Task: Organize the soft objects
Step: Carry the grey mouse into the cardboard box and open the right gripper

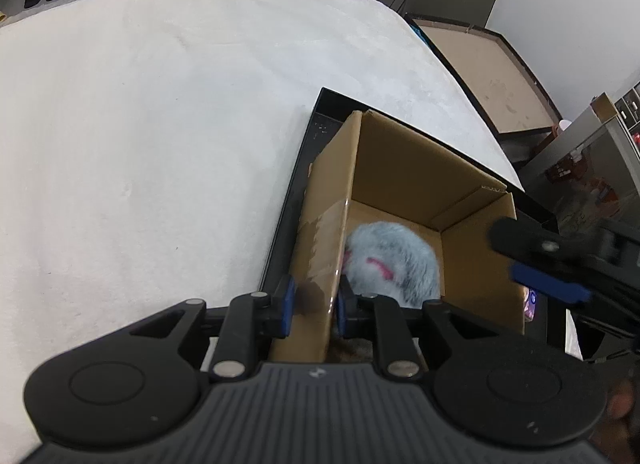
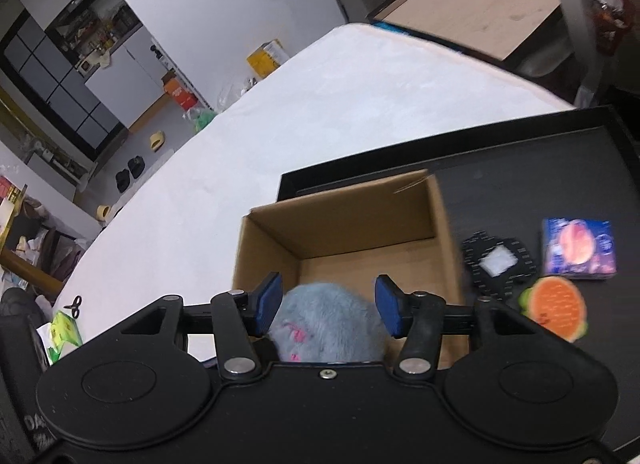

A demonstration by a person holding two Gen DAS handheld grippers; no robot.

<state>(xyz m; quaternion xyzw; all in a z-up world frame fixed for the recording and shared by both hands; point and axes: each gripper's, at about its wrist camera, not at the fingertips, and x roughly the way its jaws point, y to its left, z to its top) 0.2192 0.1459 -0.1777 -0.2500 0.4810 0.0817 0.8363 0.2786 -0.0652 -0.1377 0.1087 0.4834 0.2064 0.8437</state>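
left hand-held gripper (image 1: 314,306) pinching box wall (image 1: 320,232)

Matt brown cardboard box (image 2: 400,220) (glossy tape on one wall), fluffy blue-grey plush (image 2: 328,320) inside; smooth black tray (image 2: 560,168) beneath, all on a soft white cloth-covered counter (image 1: 160,144).

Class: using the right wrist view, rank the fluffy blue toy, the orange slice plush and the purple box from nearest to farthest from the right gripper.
1. fluffy blue toy, between the right gripper fingers, inside the cardboard box.
2. orange slice plush, on the right.
3. purple box, beyond the plush.
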